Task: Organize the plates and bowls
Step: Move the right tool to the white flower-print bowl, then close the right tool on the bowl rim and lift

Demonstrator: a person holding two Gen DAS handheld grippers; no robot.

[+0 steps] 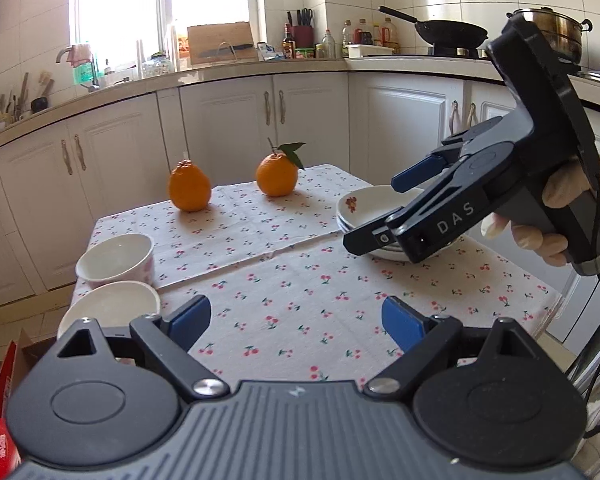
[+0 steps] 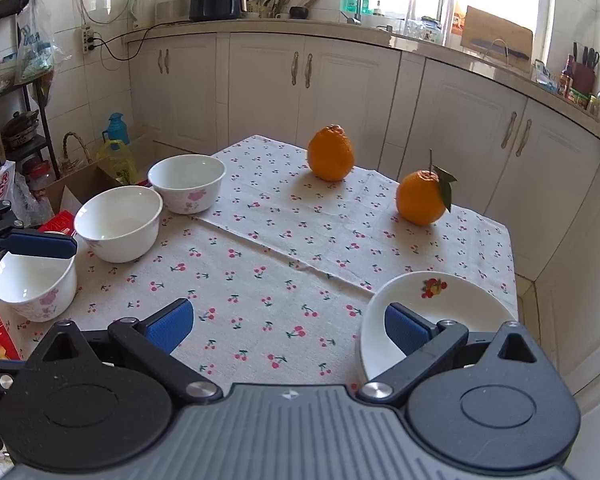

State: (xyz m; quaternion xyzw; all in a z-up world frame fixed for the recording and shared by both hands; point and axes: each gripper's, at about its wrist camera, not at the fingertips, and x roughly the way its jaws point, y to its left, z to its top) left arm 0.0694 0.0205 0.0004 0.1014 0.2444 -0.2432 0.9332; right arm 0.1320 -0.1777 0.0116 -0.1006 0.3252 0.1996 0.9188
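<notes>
A stack of white plates (image 1: 358, 208) with a fruit print lies on the table's right side. My right gripper (image 1: 384, 208), held by a gloved hand, hovers over it, open. In the right wrist view one blue pad (image 2: 406, 330) shows in front of the top plate (image 2: 456, 304), the other over bare cloth, and nothing is gripped. Three white bowls stand along the left edge: the far one (image 2: 186, 182), the middle one (image 2: 118, 222) and the near one (image 2: 34, 286). My left gripper (image 1: 296, 320) is open and empty. One of its fingers (image 2: 40, 243) hangs over the near bowl's rim.
Two oranges (image 1: 190, 186) (image 1: 277, 174) sit at the far side of the cherry-print tablecloth (image 1: 292, 280). White kitchen cabinets (image 1: 228, 120) and a cluttered counter ring the table. Boxes and bags (image 2: 84, 184) lie on the floor beyond the bowls.
</notes>
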